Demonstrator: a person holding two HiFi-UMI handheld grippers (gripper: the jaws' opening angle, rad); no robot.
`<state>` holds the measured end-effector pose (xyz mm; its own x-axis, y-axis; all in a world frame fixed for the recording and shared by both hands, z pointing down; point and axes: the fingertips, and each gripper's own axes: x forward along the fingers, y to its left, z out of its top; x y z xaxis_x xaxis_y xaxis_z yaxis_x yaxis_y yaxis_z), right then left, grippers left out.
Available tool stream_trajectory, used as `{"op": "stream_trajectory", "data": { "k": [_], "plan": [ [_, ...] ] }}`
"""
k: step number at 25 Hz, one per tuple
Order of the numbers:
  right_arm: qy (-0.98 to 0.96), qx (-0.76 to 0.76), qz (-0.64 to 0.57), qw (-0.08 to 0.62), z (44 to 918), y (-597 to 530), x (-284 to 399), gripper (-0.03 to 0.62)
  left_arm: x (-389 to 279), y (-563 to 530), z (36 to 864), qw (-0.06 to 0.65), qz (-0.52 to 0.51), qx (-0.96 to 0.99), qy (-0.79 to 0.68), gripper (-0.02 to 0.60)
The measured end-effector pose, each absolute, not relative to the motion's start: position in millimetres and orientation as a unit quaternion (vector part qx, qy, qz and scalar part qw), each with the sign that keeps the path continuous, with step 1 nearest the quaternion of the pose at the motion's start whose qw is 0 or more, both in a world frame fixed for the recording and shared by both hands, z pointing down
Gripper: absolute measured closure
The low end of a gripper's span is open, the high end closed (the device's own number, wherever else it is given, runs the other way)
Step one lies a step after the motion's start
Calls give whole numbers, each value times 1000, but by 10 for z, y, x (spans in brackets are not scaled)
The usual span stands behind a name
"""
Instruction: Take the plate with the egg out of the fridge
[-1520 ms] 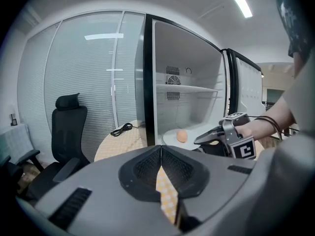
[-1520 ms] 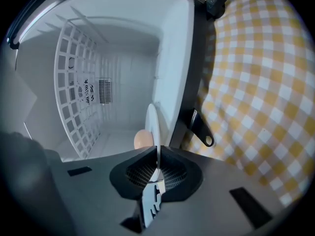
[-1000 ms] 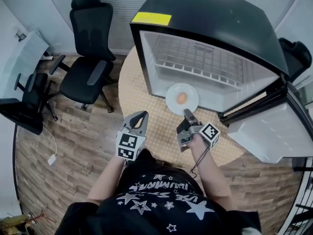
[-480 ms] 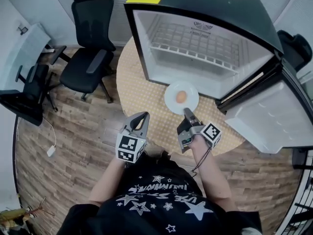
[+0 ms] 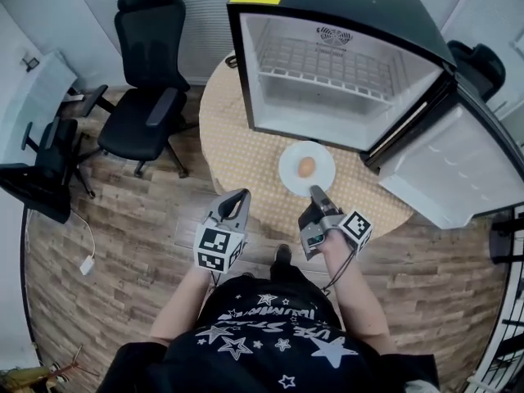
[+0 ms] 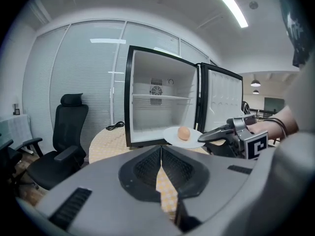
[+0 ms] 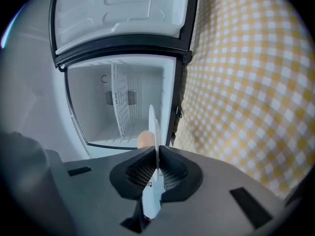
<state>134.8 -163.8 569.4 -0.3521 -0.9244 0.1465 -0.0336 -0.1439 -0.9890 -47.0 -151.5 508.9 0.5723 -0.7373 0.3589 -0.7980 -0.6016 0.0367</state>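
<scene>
Plate (image 5: 291, 170) with egg (image 5: 306, 167) clear of open fridge (image 5: 344, 6), above desk (image 5: 237, 154), rim pinched in right tool (image 5: 315, 191); left tool (image 5: 238, 196) clenched, empty. Risk: thin edge grip tilting, egg rolling off

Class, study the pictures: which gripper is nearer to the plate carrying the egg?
Right. The right gripper is clamped on the near rim of the plate. The left gripper sits apart from it, off to the plate's left, holding nothing.
</scene>
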Motion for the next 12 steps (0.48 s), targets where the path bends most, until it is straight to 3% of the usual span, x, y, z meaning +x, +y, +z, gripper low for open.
{"op": "stream_trajectory", "data": {
  "k": [12],
  "plan": [
    [535, -471, -585, 388, 5478, -722, 924, 560, -852, -831, 5030, 92, 133, 908, -387, 572]
  ]
}}
